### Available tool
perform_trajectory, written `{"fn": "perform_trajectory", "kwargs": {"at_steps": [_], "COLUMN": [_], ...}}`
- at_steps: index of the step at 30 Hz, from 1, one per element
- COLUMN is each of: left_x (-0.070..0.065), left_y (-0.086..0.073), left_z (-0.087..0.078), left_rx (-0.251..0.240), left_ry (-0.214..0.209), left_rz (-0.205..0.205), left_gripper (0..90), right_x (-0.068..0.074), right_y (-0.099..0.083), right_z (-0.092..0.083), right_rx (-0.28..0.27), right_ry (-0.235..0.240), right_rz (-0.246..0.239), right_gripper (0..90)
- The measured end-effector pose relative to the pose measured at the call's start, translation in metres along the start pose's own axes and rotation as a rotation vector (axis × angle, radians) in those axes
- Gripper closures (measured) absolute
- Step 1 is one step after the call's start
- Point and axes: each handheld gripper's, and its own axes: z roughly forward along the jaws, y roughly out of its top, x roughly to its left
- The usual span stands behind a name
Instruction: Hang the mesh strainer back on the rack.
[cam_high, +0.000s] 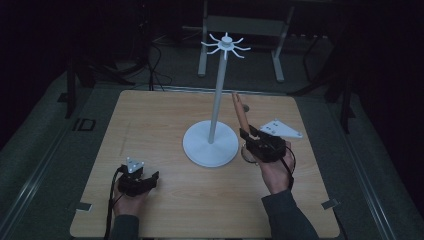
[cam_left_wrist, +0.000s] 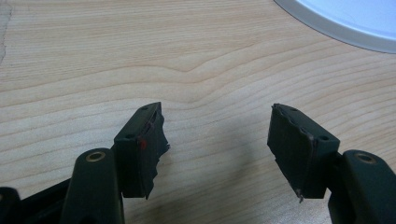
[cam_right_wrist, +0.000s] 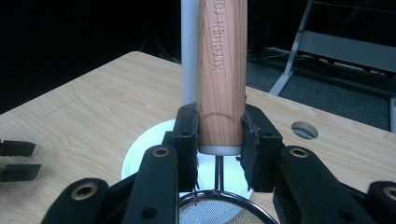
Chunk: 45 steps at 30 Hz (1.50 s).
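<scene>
Strainer (cam_right_wrist: 219, 212) stands handle-up in the right tool (cam_right_wrist: 219, 142), whose jaws clamp its wooden handle (cam_high: 240, 114) just beside the white stand (cam_high: 210, 145), toward the counter's (cam_high: 150, 125) right edge. Its mesh bowl hangs below the jaws. Left tool (cam_left_wrist: 217, 140) gapes empty over bare wood near the front-left corner.
</scene>
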Motion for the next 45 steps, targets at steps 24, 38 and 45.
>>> {"fn": "perform_trajectory", "kwargs": {"at_steps": [24,38,45], "left_x": [0.000,0.000,0.000], "left_y": [0.000,0.000,0.000], "left_z": [0.000,0.000,0.000], "left_rx": [-0.002,-0.002,-0.001], "left_ry": [0.000,-0.001,0.000], "left_rz": [-0.001,0.000,0.001], "left_gripper": [36.3,36.3,36.2], "right_x": [-0.001,-0.003,-0.005], "right_y": [0.014,0.021,0.024], "right_z": [-0.004,-0.008,-0.011], "right_rx": [-0.050,-0.068,-0.078], "right_ry": [0.011,0.006,0.000], "right_rz": [0.028,0.022,0.018], "right_gripper": [69.6,69.6,69.6]}}
